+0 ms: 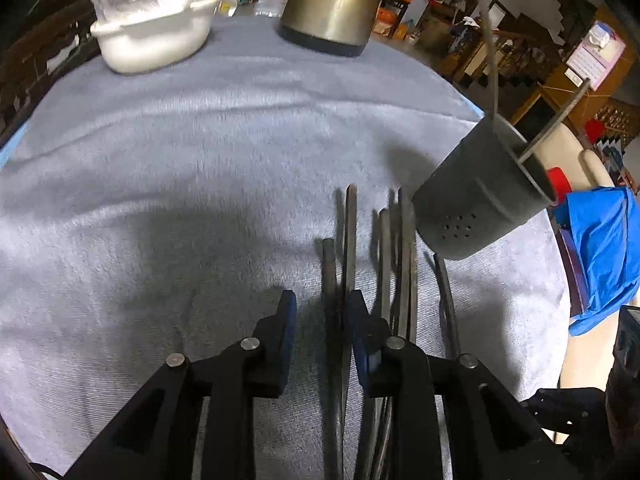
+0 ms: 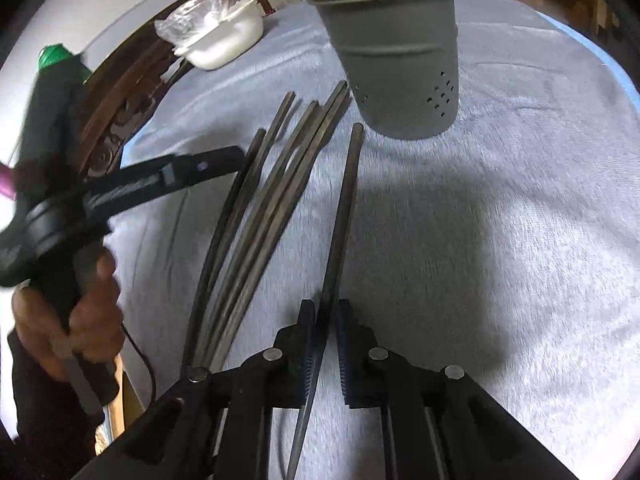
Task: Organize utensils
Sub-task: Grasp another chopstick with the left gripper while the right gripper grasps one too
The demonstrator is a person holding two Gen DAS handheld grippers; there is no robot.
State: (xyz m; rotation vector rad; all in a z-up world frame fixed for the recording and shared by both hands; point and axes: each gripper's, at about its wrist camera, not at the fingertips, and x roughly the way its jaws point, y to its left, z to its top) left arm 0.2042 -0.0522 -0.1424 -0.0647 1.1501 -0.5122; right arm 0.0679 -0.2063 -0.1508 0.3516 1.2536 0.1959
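Round desk under pale grey-blue fuzzy cloth (image 1: 200,152). One dark grey perforated metal utensil cup (image 2: 394,60) upright, holding some handles. About six long dark slender metal chopsticks (image 2: 256,216) fanned on cloth beside cup. Right tool (image 2: 325,320) clamped on one chopstick (image 2: 344,204). Left tool (image 1: 320,312) fingers apart, nothing gripped.

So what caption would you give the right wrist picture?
Right gripper straddling one dark metal chopstick on grey cloth, before a grey perforated metal utensil cup.
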